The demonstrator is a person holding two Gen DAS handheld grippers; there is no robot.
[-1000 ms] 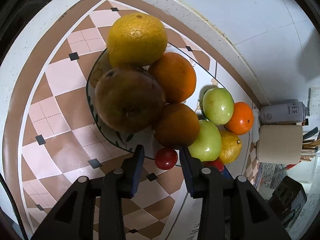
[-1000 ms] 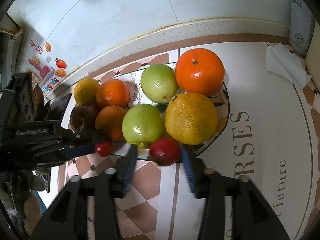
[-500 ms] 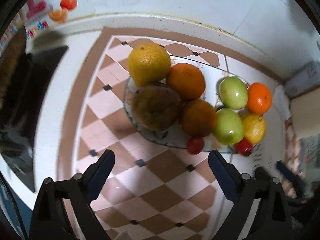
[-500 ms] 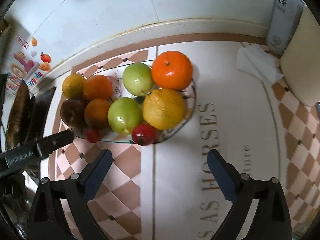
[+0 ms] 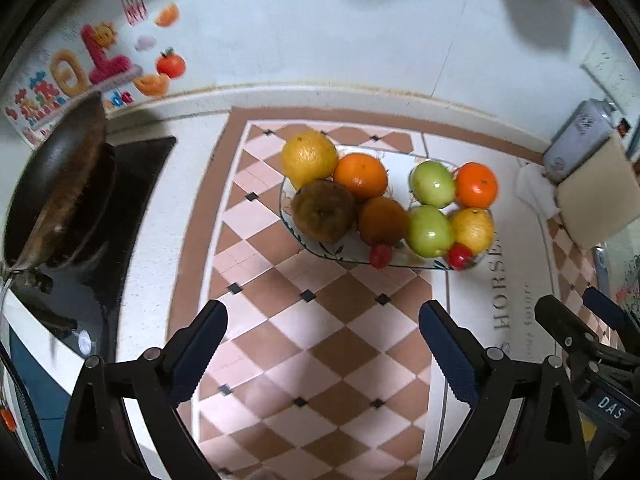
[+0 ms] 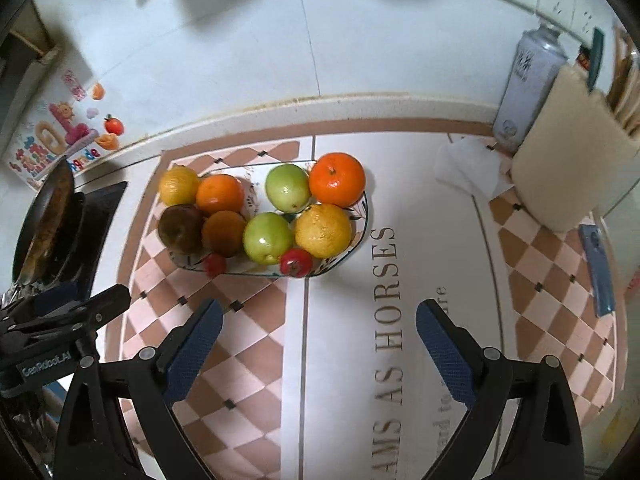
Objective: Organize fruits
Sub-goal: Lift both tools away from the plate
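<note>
An oval patterned plate (image 5: 316, 249) (image 6: 352, 249) holds several fruits: a yellow citrus (image 5: 309, 158), oranges (image 5: 360, 176) (image 6: 337, 179), a brown pear (image 5: 323, 210) (image 6: 181, 229), two green apples (image 5: 429, 230) (image 6: 267, 237), a lemon (image 6: 322, 230). Two small red tomatoes (image 5: 380, 255) (image 6: 295, 262) sit at its near rim. My left gripper (image 5: 323, 352) is open and empty, well back from the plate. My right gripper (image 6: 319, 348) is open and empty too, also back from it.
A dark frying pan (image 5: 56, 184) (image 6: 44, 224) sits on a black stove at the left. A spray can (image 6: 528, 88), a cream block holder (image 6: 576, 160) and a white tissue (image 6: 468, 168) stand at the back right. A blue item (image 6: 597, 264) lies at the right.
Both grippers let go of the small red tomatoes at the plate's near rim, opened wide, and pulled back and up from the plate.
</note>
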